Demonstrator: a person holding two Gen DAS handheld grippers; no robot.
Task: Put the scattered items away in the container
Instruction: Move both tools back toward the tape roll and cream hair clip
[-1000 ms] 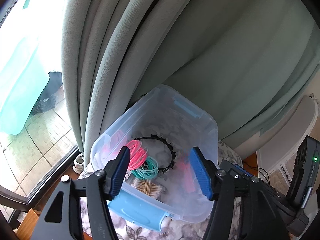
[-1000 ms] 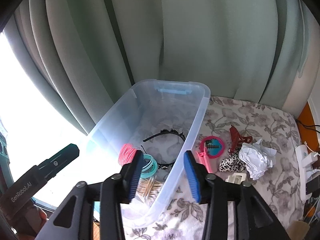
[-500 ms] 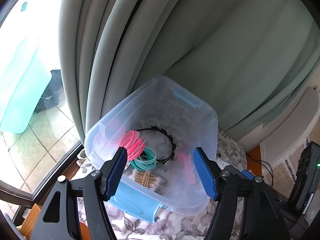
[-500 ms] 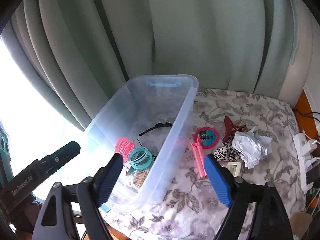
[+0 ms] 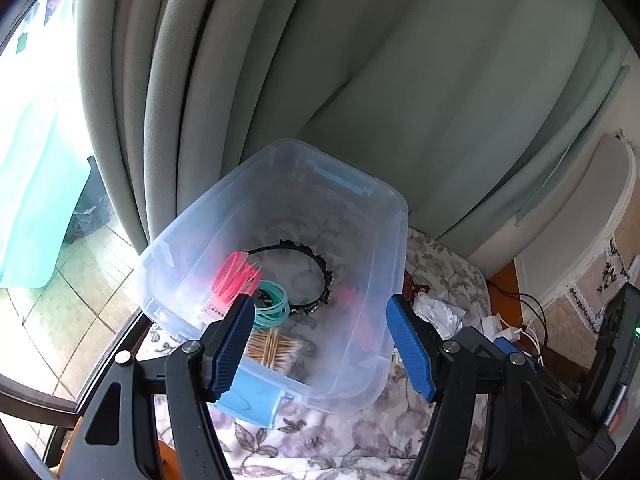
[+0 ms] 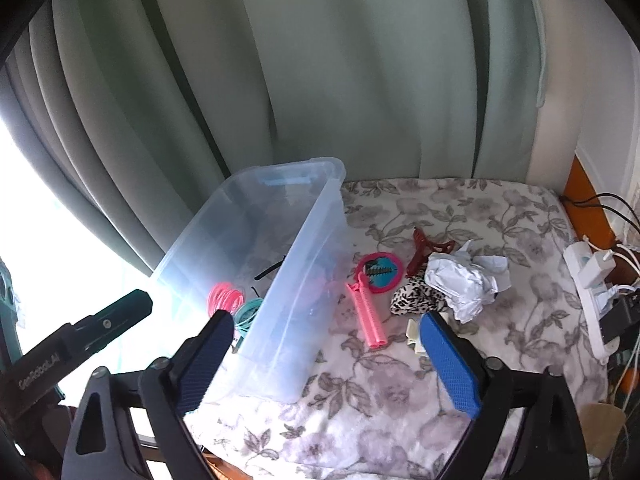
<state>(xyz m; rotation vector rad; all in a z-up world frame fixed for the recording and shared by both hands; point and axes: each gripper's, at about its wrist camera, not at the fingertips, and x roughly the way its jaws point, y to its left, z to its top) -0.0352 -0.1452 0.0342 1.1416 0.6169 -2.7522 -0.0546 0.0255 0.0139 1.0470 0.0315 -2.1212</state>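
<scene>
The bin (image 6: 280, 280) stands open-topped at the left of the right wrist frame, its tall wall fencing off the clutter beside it. Bare cloth (image 6: 440, 216) lies free at centre right; a power strip (image 6: 592, 280) crowds the right edge, curtain (image 6: 320, 80) closes the top.

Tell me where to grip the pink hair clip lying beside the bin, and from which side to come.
Grip the pink hair clip across its long straight body, midway along, coming from above with the right hand-held gripper, which is open. The clip lies flat on the floral cloth, its upper end touching the round pink mirror, so the lower half is probably the freer part. The clear bin crowds its left.
</scene>
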